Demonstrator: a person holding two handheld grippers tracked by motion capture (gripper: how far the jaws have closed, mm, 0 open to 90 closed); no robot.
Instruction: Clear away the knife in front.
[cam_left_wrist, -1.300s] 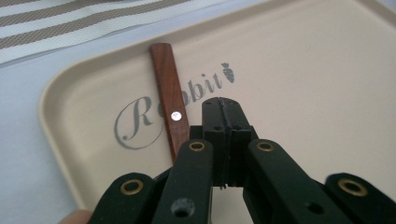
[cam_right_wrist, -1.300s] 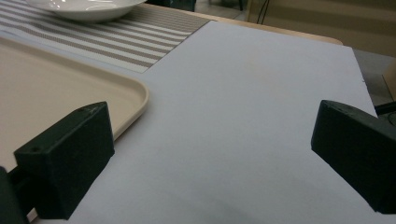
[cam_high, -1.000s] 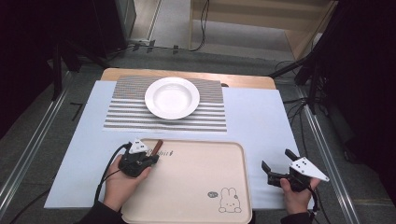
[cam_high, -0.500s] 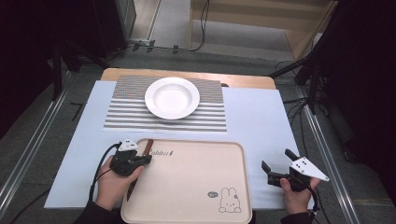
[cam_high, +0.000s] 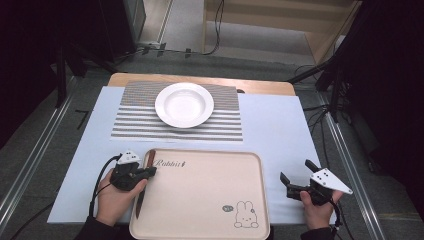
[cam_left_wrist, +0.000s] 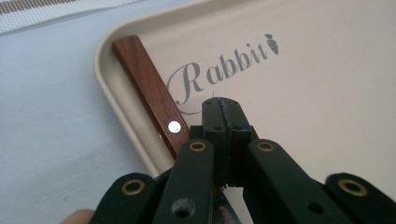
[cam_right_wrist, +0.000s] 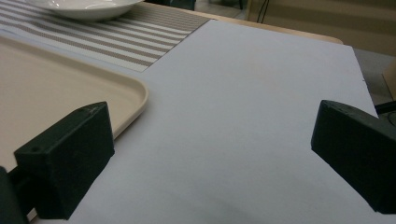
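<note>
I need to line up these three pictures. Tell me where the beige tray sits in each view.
High view: tray at bottom centre.
Left gripper view: tray across centre and right, corner at upper left.
Right gripper view: tray at left, rounded corner showing.
Shared landmark: striped mat beyond the tray.

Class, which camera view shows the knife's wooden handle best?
The left gripper view: the handle is close, with grain and rivet clear, lying along the tray's edge. The high view shows the knife small, partly hidden by the left gripper.
</note>
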